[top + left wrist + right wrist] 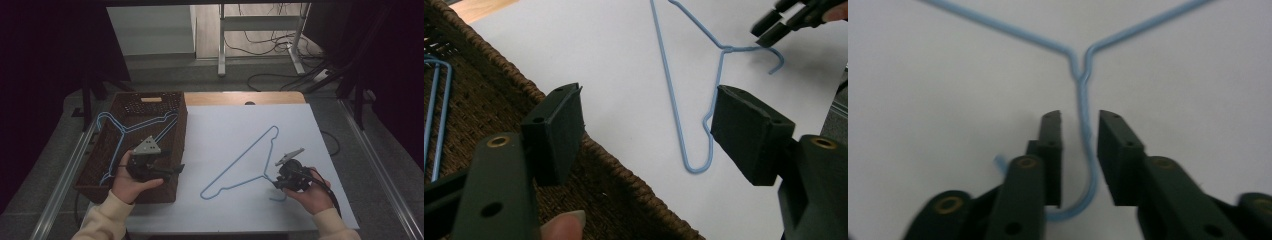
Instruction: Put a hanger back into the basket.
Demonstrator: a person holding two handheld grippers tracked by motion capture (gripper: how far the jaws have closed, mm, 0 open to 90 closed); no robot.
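Blue wire hanger (pixel 240 162) flat on white sheet — hook toward right tool (pixel 283 181), jaws parted astride its neck, ungripped.

Counted on the table: one white sheet (pixel 280 130); one wicker basket (pixel 95 165); three blue wire hangers, of which one (pixel 240 157) is laid on the sheet and two (pixel 122 127) are kept in the basket.

High view dim, dark vignetted edges; white mat (pixel 240 130) brightest; right gripper view soft, blurred; faint shadows.
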